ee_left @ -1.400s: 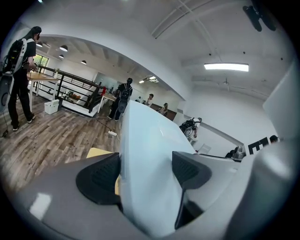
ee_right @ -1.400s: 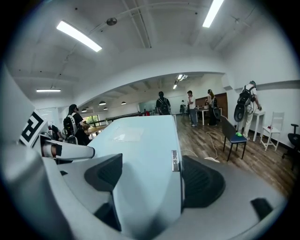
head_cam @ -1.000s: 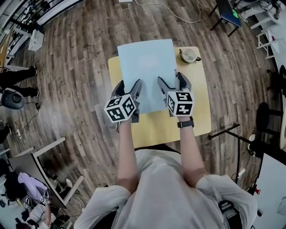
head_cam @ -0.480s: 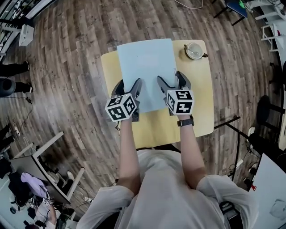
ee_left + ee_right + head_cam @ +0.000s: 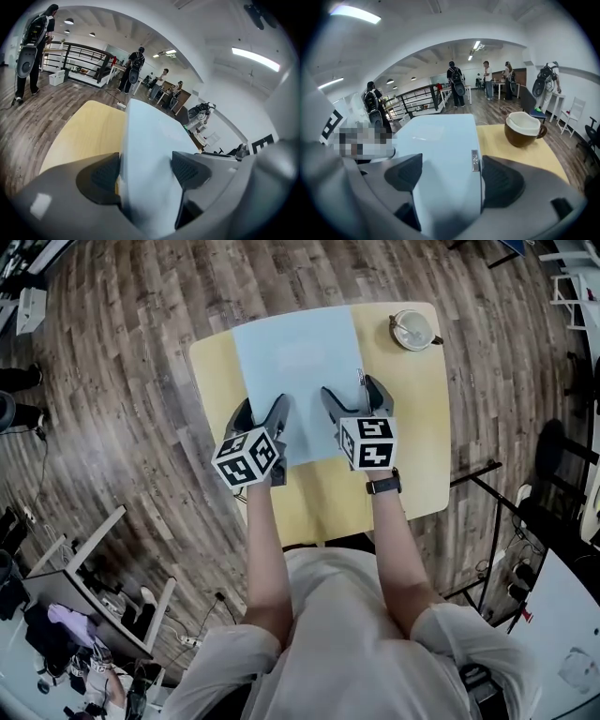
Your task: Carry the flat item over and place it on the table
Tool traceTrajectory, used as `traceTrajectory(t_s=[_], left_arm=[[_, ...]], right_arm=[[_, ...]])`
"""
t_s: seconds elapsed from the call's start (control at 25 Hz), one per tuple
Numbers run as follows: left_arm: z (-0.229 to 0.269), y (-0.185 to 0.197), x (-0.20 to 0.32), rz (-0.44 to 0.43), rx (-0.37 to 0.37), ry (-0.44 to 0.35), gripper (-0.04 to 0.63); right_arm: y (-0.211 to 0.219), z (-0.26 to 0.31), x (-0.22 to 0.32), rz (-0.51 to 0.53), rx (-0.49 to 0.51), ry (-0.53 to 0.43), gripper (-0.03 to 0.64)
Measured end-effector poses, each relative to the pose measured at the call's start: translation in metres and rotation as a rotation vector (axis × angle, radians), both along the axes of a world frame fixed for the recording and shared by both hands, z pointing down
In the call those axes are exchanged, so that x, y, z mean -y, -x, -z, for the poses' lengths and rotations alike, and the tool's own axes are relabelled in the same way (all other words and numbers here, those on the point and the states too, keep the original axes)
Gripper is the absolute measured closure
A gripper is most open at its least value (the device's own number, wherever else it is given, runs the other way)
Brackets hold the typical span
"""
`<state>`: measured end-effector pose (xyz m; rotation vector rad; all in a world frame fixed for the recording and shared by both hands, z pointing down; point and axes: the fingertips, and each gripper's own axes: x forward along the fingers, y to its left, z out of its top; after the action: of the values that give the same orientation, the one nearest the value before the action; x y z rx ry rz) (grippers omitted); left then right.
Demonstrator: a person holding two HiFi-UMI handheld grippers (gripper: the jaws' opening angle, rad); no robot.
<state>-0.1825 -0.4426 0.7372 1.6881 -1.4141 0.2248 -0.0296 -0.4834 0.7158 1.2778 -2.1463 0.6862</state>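
Observation:
I hold a pale blue flat item level over the yellow table, one gripper on each near corner. My left gripper is shut on its near left edge, and the sheet fills the gap between the jaws in the left gripper view. My right gripper is shut on its near right edge, beside a small metal clip. The item's far edge lines up roughly with the table's far edge. I cannot tell whether it touches the tabletop.
A brown cup with a white inside stands at the table's far right corner, also in the right gripper view. Wooden floor surrounds the table. A black stand is at the right and a desk at the lower left. People stand far off.
The flat item, which overhung the table's far edge, now lies over the tabletop; both grippers kept their hold. The cup has come nearer to the item's right side.

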Motion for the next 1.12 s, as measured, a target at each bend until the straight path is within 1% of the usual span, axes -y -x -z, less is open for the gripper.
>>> traceTrajectory(t_s=[0.16,0.4,0.52,0.6,0.68,0.76,0.92,1.0,1.12], left_arm=[[-0.004,-0.003,0.001,0.01,0.015,-0.024,0.259],[-0.004,-0.005,0.002,0.008,0.021,-0.043,0.259],[0.0,-0.005,0.001,0.001,0.012,-0.055,0.259],[0.006,-0.002,-0.004,0.001,0.028,-0.059,0.259],[0.017,0.006,-0.012,0.015,0.051,-0.074,0.259],[0.032,0.011,-0.02,0.031,0.058,-0.099,0.259],[0.066,0.007,-0.037,0.021,0.076,-0.153,0.259],[0.085,0.002,-0.045,0.021,0.087,-0.184,0.261],[0.116,-0.003,-0.057,0.018,0.124,-0.238,0.261]], right_arm=[[-0.003,-0.003,0.002,0.002,-0.012,-0.047,0.25],[-0.006,-0.005,0.003,0.004,0.002,-0.031,0.25],[-0.012,0.0,0.004,-0.038,0.016,-0.015,0.25],[-0.018,0.013,0.002,-0.078,0.033,-0.036,0.25],[-0.021,0.03,-0.002,-0.088,0.055,-0.073,0.25],[-0.023,0.048,-0.008,-0.085,0.072,-0.106,0.25],[-0.027,0.081,-0.026,-0.076,0.119,-0.145,0.25],[-0.024,0.097,-0.038,-0.057,0.136,-0.166,0.252],[-0.016,0.124,-0.056,-0.014,0.142,-0.213,0.252]])
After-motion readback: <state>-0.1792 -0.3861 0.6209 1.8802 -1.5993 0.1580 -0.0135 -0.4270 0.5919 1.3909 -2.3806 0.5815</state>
